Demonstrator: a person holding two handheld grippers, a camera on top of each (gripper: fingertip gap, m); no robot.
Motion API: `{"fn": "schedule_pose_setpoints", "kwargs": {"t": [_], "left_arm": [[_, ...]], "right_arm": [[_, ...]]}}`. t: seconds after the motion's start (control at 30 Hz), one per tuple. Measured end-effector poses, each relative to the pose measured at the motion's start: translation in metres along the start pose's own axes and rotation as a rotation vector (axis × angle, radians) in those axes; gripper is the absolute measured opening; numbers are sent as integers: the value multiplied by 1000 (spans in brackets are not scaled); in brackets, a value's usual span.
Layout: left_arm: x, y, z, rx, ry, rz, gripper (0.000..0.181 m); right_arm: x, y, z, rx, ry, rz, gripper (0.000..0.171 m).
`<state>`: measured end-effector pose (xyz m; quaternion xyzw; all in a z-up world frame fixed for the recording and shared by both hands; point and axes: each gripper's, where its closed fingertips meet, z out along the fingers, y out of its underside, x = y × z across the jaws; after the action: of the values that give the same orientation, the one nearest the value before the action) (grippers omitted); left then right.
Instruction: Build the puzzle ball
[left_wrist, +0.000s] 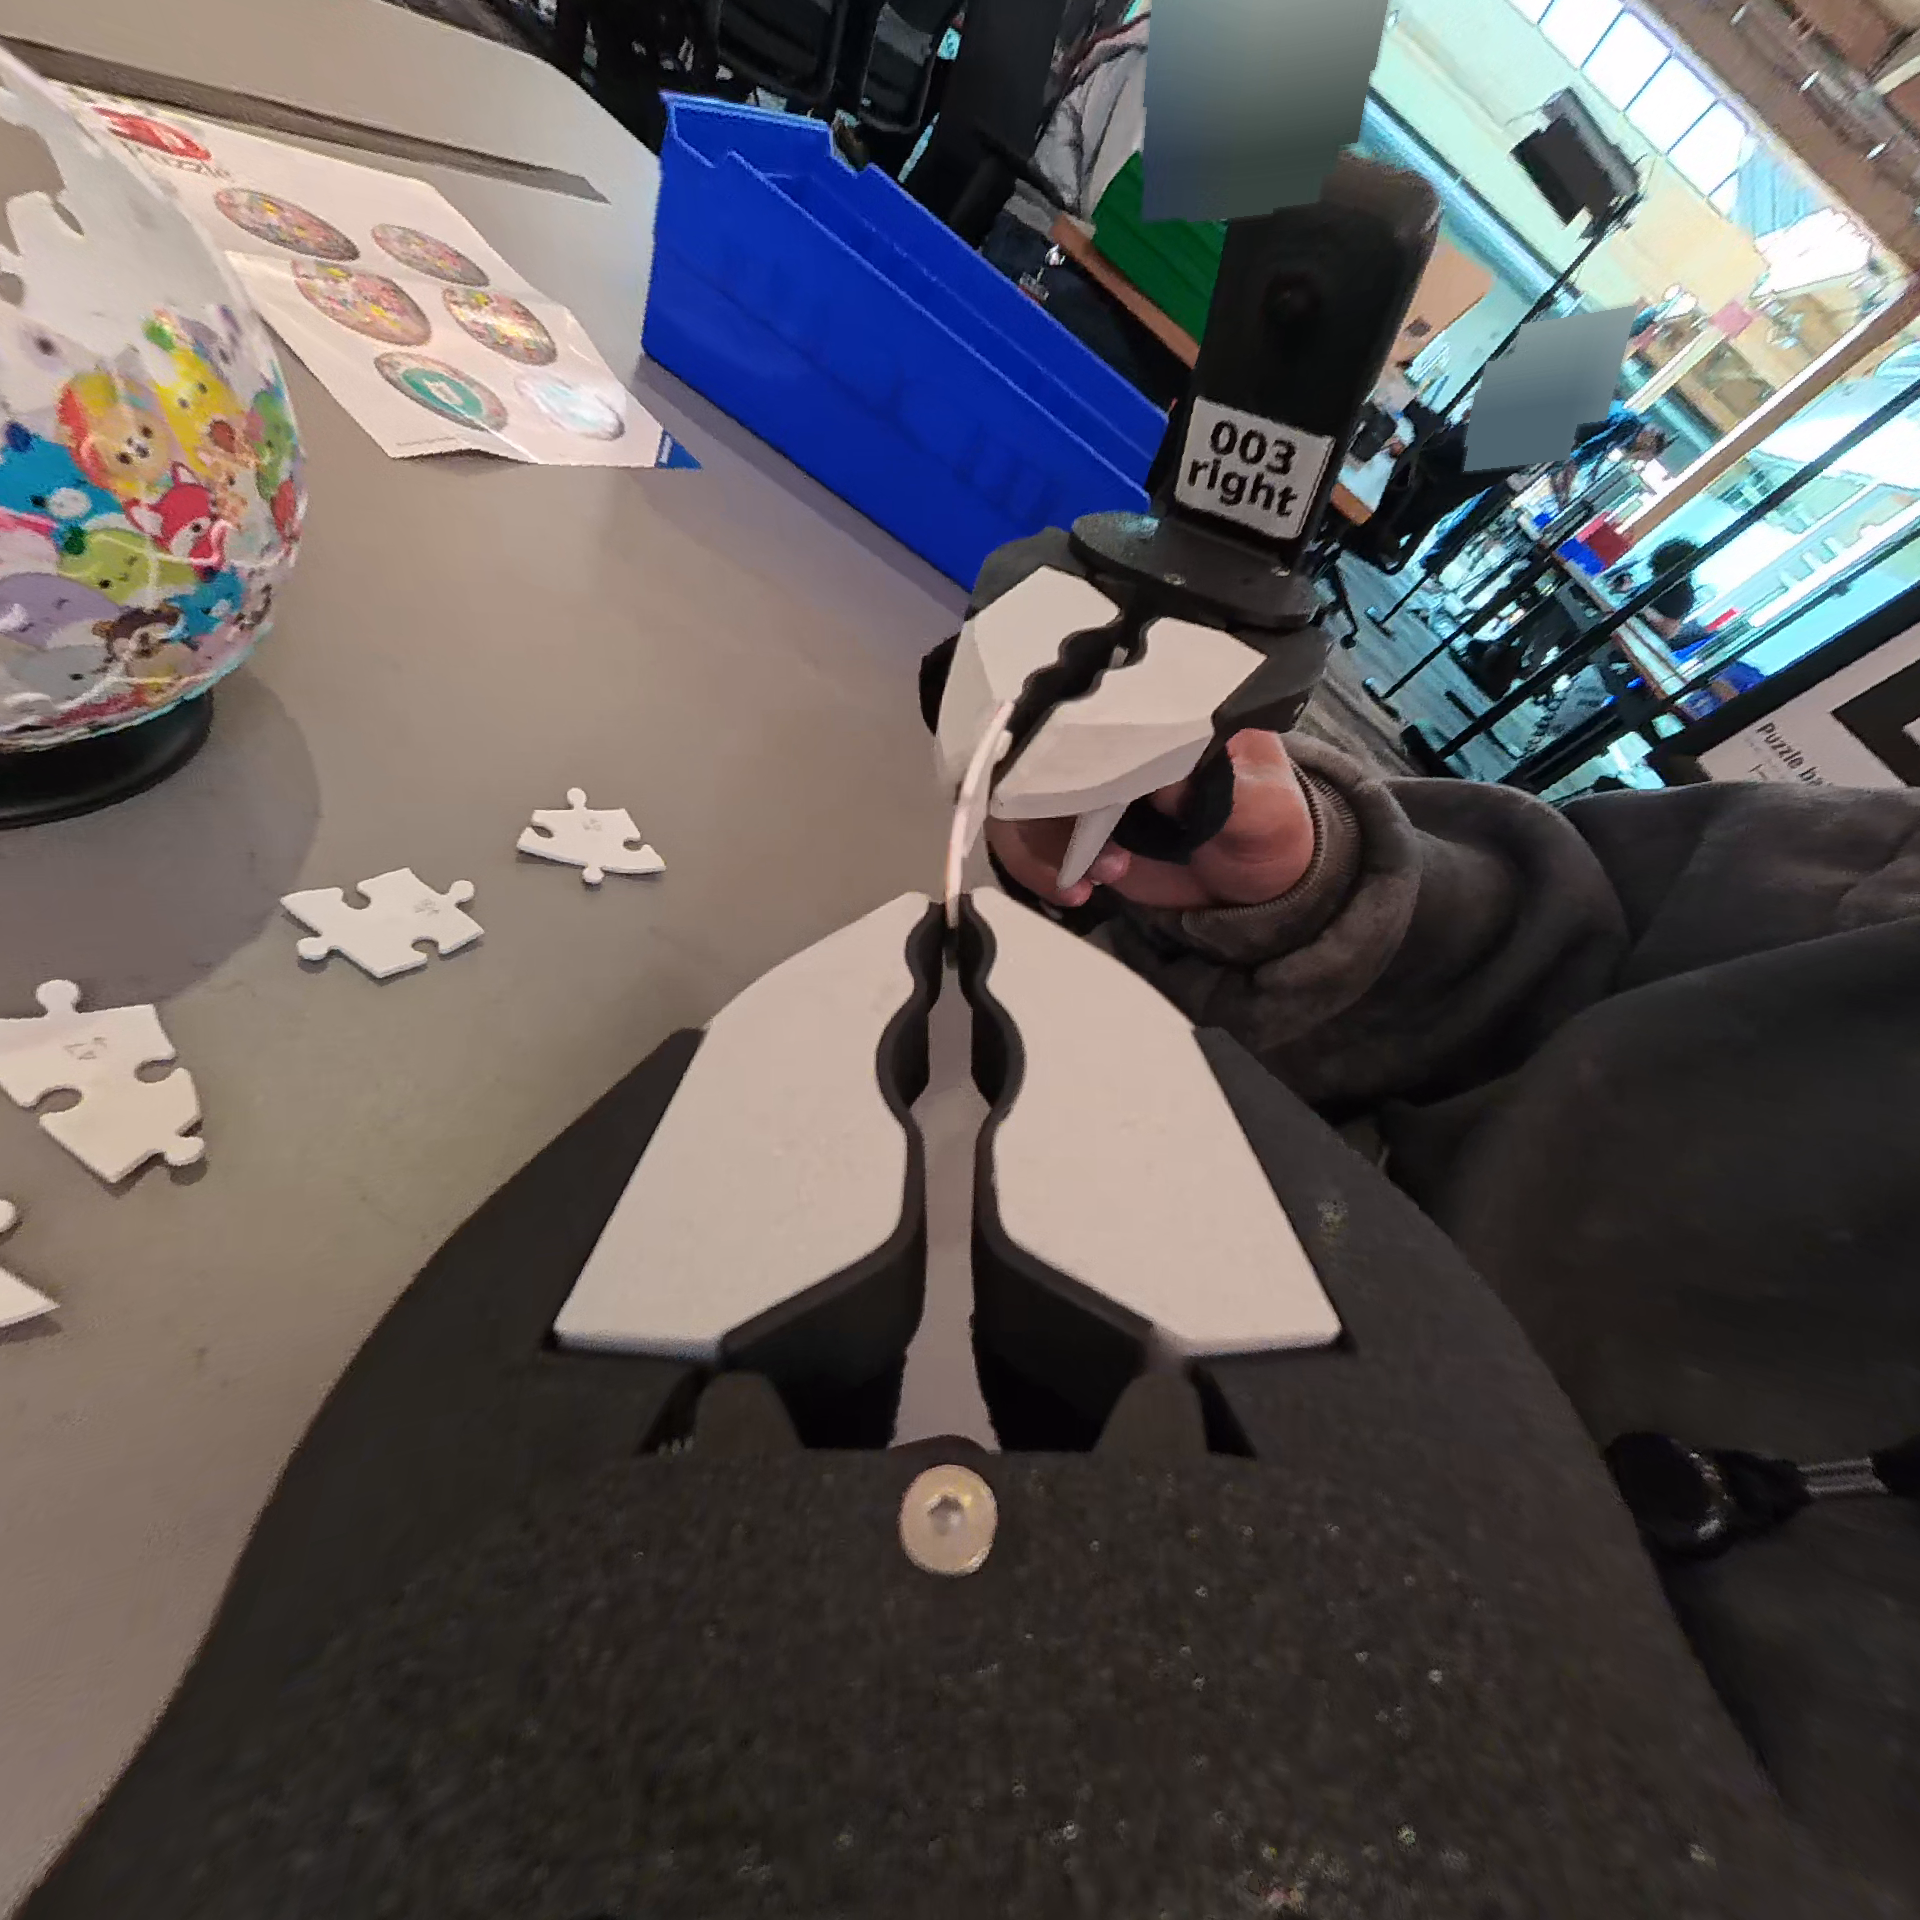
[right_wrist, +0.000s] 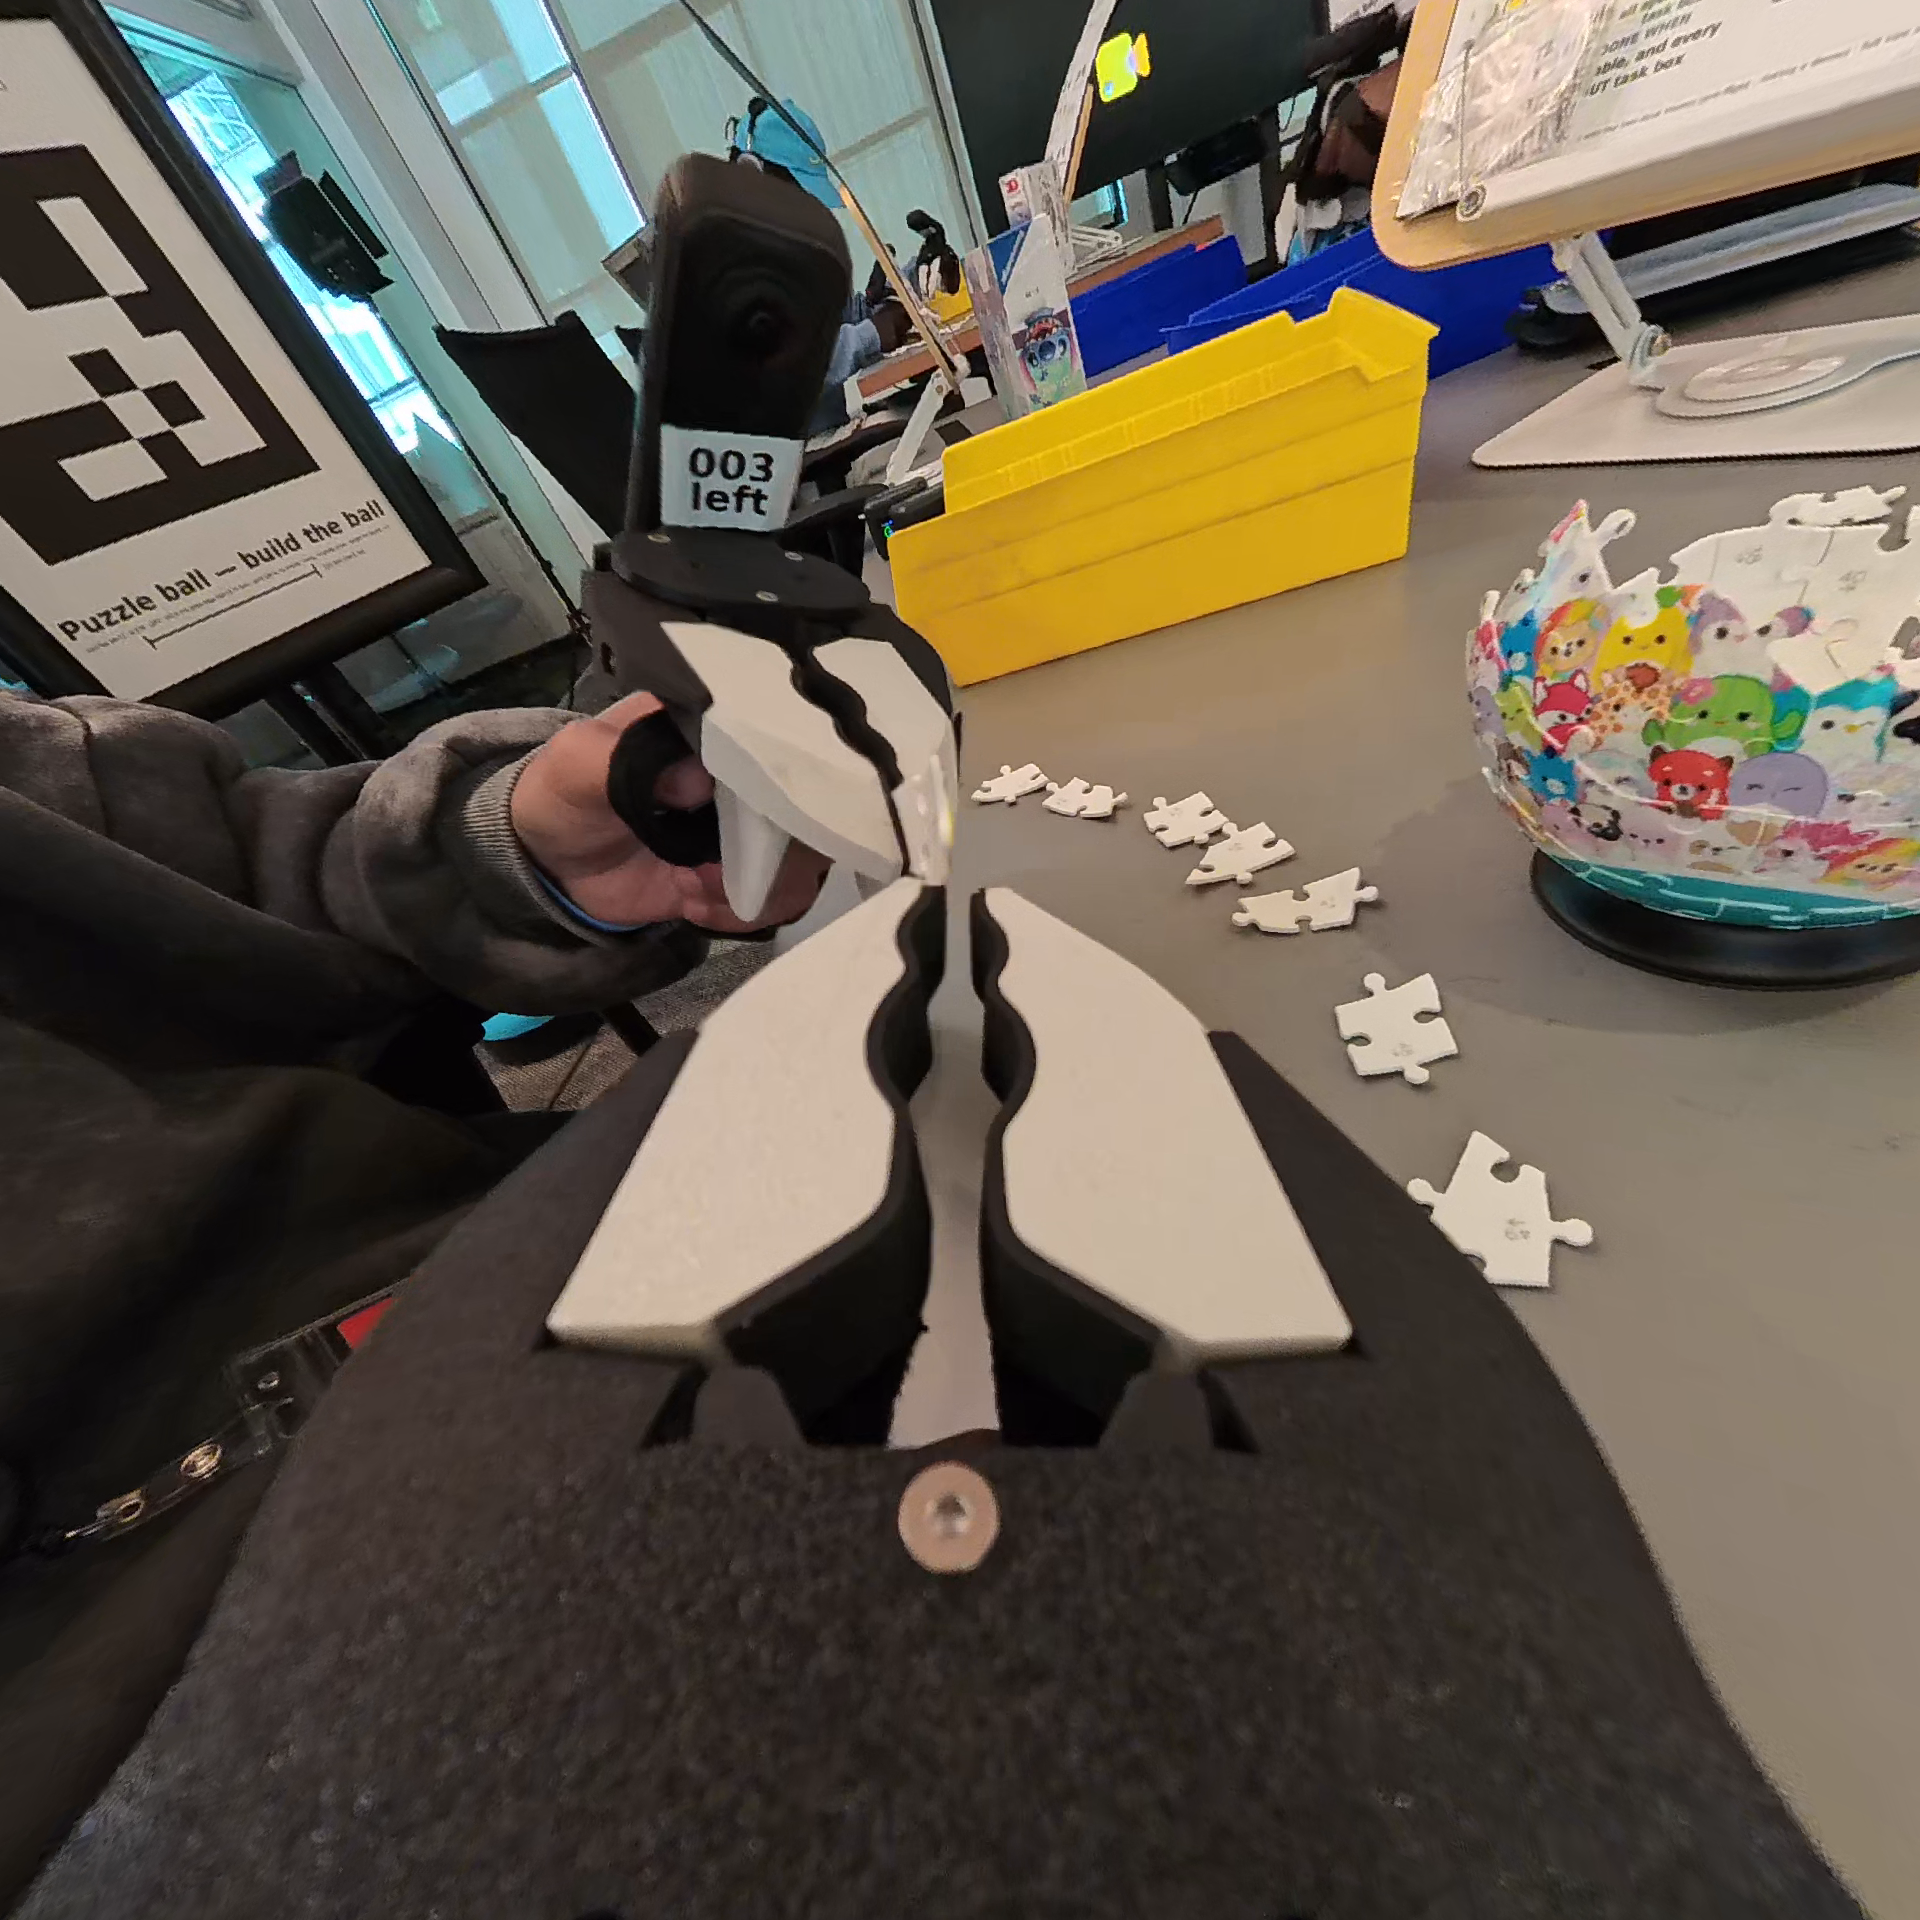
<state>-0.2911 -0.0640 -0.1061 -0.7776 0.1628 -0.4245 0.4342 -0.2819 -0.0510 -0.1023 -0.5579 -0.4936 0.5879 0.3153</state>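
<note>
puzzle piece (left_wrist: 971, 800) pinched in left claw (left_wrist: 951, 916) tips, right claw (right_wrist: 957, 900) just beside

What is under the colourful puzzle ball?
The puzzle ball sits on a round black stand on the grey table. The table right beneath the stand is hidden.

You're in a shared lab or workshop: grey counter (right_wrist: 1558, 644), yellow bin (right_wrist: 1164, 520), blue bin (left_wrist: 883, 353), framed marker sign (right_wrist: 156, 416), more workbenches behind.
</note>
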Motion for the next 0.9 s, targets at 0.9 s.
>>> {"fn": "schedule_pose_setpoints", "kwargs": {"t": [0.9], "left_arm": [[-4,23,11,-134,-31,98,3]], "right_arm": [[-3,7,2,-67,6,-7,2]]}}
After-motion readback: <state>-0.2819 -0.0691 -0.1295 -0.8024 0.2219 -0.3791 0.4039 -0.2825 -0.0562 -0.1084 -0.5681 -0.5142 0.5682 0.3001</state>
